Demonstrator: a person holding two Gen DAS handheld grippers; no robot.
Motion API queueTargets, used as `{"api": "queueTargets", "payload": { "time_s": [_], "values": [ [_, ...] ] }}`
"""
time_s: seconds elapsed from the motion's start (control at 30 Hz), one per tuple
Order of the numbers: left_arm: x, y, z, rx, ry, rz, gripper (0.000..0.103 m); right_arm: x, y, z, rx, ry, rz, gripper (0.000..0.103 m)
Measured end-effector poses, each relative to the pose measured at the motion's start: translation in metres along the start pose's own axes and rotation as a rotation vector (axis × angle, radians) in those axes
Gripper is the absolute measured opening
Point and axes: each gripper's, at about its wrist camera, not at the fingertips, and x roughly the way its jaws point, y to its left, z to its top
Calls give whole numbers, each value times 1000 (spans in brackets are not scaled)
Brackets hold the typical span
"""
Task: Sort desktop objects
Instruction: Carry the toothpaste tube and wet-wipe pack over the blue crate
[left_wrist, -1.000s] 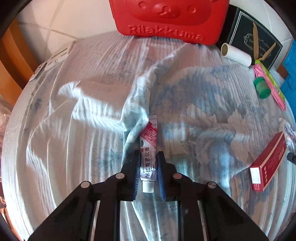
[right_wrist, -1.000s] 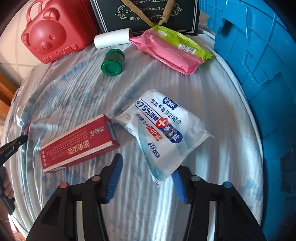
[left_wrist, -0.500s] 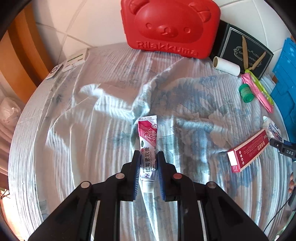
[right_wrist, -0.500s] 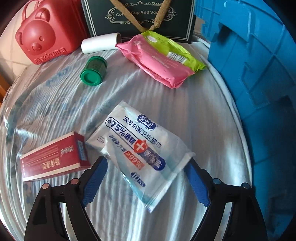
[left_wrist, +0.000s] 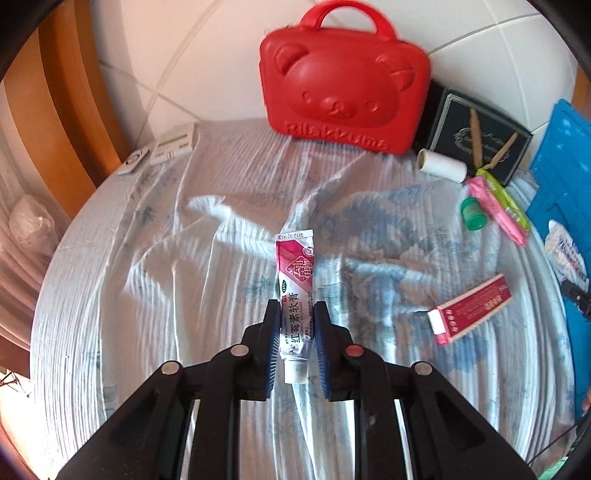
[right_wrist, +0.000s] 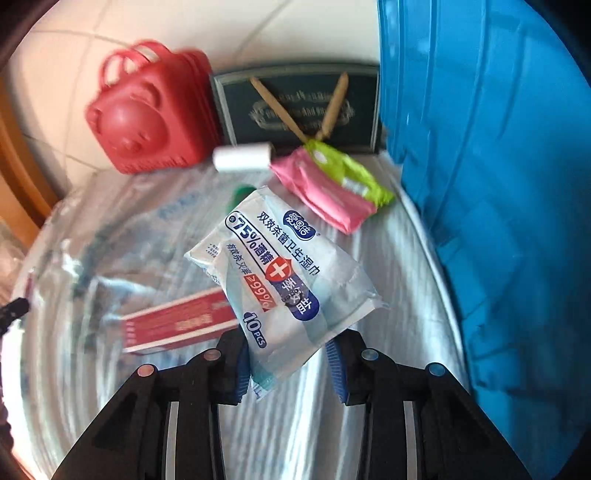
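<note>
My left gripper is shut on a red-and-white ointment tube, which hangs above the pale floral cloth with its cap toward the camera. My right gripper has its jaws closing on the lower corner of a white-and-blue alcohol wipes pack, and the pack rides tilted above the cloth. The same pack shows at the right edge of the left wrist view. A red carton lies on the cloth between the two grippers, and it is blurred as the carton in the right wrist view.
A large blue bin fills the right side. At the back stand a red bear case and a dark gift box. Before them lie a white roll, a green bottle and a pink-green pack. Test cassettes lie far left.
Both grippers have risen. The tube came up off the cloth with the left one. The right jaws opened wide around the wipes pack, then closed on it and lifted it.
</note>
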Motion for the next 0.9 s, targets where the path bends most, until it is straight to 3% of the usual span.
{"api": "queueTargets", "payload": {
  "time_s": [0.23, 0.47, 0.7, 0.9],
  "values": [
    [-80, -37, -10, 54, -138, -52, 18, -122, 14, -3, -19, -191, 14, 34],
    [-157, -113, -8, 161, -248, -202, 18, -219, -4, -21, -9, -329, 44, 35],
    [-226, -225, -2, 283, -353, -375, 18, -308, -76, -45, 68, -473, -81, 35],
    [-286, -334, -16, 431, -459, -511, 18, -343, -163, -65, 189, -503, -228, 35]
  ]
}}
